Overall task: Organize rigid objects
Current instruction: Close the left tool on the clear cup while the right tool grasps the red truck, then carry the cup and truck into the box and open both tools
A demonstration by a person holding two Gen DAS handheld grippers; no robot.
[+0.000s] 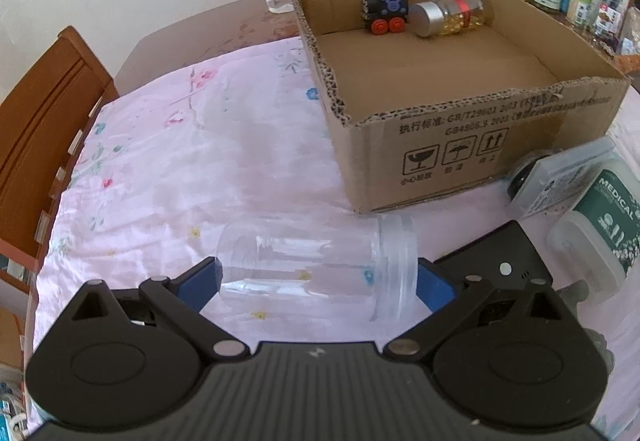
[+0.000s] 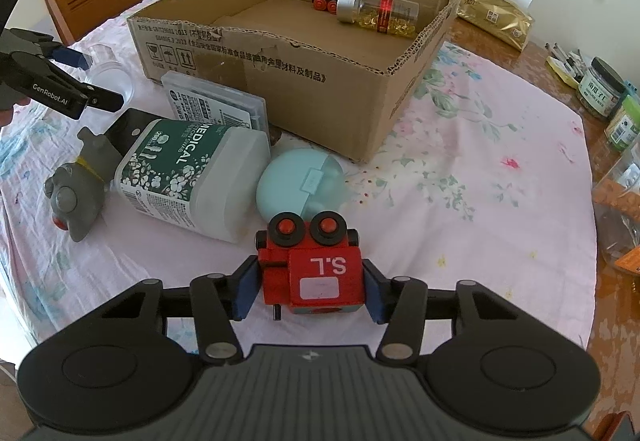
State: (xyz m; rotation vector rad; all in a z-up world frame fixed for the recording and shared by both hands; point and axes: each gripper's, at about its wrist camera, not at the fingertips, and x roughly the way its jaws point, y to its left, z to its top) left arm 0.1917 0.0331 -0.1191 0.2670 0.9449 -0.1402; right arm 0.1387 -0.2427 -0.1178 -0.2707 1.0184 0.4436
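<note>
Around the box: the shallow brown cardboard box (image 1: 460, 113) is sitting on the pink floral tablecloth (image 1: 180, 161), its torn near rim running ragged and its top lying open.
Open room, left of box: a broad bare stretch of cloth is reaching out to the table edge, where a brown wooden chair (image 1: 44, 129) is standing.
Open room, right of box: more bare cloth is spreading toward jars and packets crowding the far right table edge.
Crowded strip, in front of box: a flat clear plastic case (image 2: 216, 103) is leaning against the box's front wall; a white "MEDICAL" swab tub with a green label (image 2: 192, 177) is lying on its side just before it, with a grey rubber toy animal (image 2: 76, 197) to its left and a round pale-blue case (image 2: 300, 185) to its right.
Inside box: a black toy train with red wheels (image 1: 386, 11) and a silver-capped bottle of yellow capsules (image 1: 450, 15) are lying together at the far wall; the remaining floor is showing bare.
Left gripper (image 1: 316, 281): it is reaching level over the cloth before the box's front-left corner, its blue pads clenching a clear plastic jar (image 1: 316, 265) endwise, base against one pad and lid against the other.
Right gripper (image 2: 310, 289): it is hovering before the box's front-right corner, pointing toward the box and grasping a red wooden toy engine marked "S.L" (image 2: 312, 269), which is hanging upside down, wheels up.
</note>
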